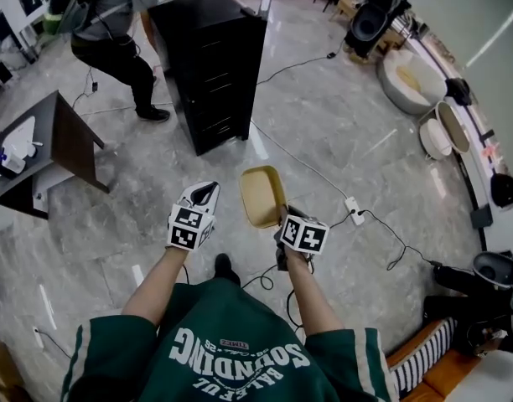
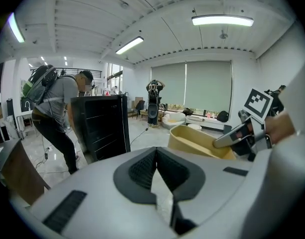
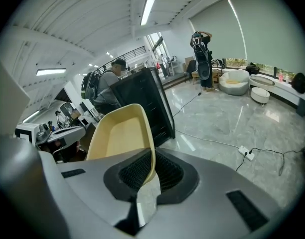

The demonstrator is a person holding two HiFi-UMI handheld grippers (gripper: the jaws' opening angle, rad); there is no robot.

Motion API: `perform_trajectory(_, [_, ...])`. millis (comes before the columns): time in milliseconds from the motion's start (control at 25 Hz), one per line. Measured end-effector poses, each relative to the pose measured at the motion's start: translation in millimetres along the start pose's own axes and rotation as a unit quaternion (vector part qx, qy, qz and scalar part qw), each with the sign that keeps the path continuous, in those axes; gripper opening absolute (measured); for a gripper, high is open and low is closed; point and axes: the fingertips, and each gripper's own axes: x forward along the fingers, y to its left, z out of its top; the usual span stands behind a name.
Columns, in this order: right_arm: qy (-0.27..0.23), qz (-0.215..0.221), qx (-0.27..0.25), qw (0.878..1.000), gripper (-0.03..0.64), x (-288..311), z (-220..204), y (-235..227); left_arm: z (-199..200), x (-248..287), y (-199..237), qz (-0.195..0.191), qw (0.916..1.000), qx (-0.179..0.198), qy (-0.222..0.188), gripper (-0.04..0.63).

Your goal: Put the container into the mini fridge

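Observation:
The container [image 1: 261, 194] is a shallow beige tub, held out over the grey floor in front of me. My right gripper [image 1: 284, 218] is shut on its near rim, and the right gripper view shows the container [image 3: 118, 133] wall pinched between the pads of the right gripper [image 3: 151, 157]. My left gripper [image 1: 207, 191] hangs left of the tub, apart from it. In the left gripper view the left gripper [image 2: 155, 151] has its tips together and holds nothing, with the container [image 2: 193, 141] off to its right. The black mini fridge [image 1: 210, 61] stands ahead with its door shut.
A person with a backpack [image 1: 114, 28] stands left of the fridge. A dark table [image 1: 47, 145] is at the far left. A power strip [image 1: 354, 211] and cables lie on the floor to the right. Round cushioned seats [image 1: 411, 78] line the right wall.

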Motion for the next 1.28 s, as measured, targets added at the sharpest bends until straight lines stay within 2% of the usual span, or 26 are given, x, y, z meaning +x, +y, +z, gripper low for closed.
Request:
perform_trajectory(360, [0.006,-0.007,0.004,1.000,0.046,33.6,16.2,13.5,-2.4,23.0,33.0,-0.013,0.9999,0.005,0.008,0.014])
perform_trajectory(760, [0.009,-0.008,0.004,1.000,0.046,50.8,29.2,18.3,-1.3,34.5,49.1,-0.016,0.9998,-0.002,0.012,0.014])
perform_trajectory(1000, [0.023,0.003,-0.009,1.000,0.044,75.8,38.7,13.9,-2.3,53.9,59.1,-0.005,0.9997,-0.008,0.023,0.014])
perform_trajectory(1280, [0.042,0.024,-0.017,0.999,0.045,124.2,74.3,3.0,6.7,95.4,83.2,0.014,0.9990,-0.017,0.039,0.014])
